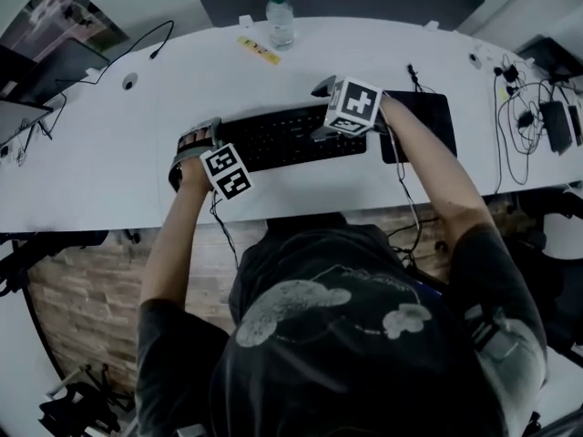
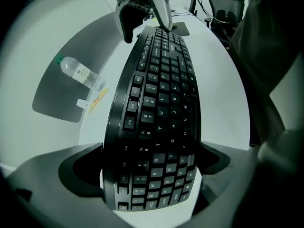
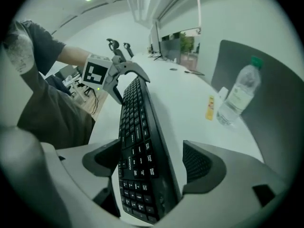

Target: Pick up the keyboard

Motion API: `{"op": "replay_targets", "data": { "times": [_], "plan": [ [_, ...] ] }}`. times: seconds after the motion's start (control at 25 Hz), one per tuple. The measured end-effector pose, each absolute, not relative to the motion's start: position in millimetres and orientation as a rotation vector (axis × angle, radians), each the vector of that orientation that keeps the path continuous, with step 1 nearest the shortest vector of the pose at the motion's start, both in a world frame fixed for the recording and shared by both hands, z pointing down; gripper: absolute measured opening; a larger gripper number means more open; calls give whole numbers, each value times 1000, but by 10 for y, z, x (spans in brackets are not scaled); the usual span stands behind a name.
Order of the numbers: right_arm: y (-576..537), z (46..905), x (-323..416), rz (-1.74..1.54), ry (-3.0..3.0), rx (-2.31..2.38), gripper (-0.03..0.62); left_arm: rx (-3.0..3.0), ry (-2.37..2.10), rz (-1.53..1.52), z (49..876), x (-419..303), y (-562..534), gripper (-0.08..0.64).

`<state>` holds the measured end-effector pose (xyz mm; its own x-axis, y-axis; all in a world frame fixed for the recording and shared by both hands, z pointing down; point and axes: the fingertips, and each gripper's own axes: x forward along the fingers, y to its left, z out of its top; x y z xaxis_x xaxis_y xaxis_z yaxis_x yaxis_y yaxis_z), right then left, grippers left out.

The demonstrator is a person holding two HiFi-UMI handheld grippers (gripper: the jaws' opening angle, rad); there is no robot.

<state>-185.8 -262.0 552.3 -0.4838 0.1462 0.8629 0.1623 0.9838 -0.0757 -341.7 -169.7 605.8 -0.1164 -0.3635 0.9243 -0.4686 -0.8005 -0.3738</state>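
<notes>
While the left gripper (image 2: 151, 163) is clamping one end of the black plastic keyboard (image 2: 161, 99) near the white desk's (image 1: 109, 171) front edge, the right gripper (image 3: 151, 161) is straddling the other, jaws apart; probably light and stiff, best held at both ends.

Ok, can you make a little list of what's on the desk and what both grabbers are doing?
keyboard: black, one end between each gripper's jaws
left gripper: jaws closed on keyboard
right gripper: jaws open, gap beside keyboard
water bottle: upright, far side of desk, apart from keyboard
desk: white
</notes>
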Motion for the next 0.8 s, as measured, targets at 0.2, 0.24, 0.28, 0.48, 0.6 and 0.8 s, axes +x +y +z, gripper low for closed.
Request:
{"op": "replay_targets", "data": {
  "times": [0.2, 0.24, 0.28, 0.48, 0.6, 0.8],
  "plan": [
    [-2435, 5757, -2023, 15, -1901, -460, 380, 2058, -1039, 2097, 5999, -3408, -1690, 583],
    [-2377, 5804, -2053, 22, -1866, -502, 364, 2065, -1055, 2099, 5989, -3408, -1689, 583],
    [-2318, 5853, -2076, 26, -1832, -541, 335, 2071, -1071, 2101, 5980, -3407, -1684, 583],
    [-2149, 6106, -2002, 45, -1594, -649, 272, 2086, -1135, 2109, 5955, -3415, -1670, 583],
    [-2105, 6119, -2073, 52, -1558, -688, 272, 2097, -1163, 2105, 5937, -3434, -1665, 583],
    [-1941, 6062, -2160, 100, -1523, -796, 140, 2132, -1194, 2097, 5914, -3428, -1653, 584]
  ]
}}
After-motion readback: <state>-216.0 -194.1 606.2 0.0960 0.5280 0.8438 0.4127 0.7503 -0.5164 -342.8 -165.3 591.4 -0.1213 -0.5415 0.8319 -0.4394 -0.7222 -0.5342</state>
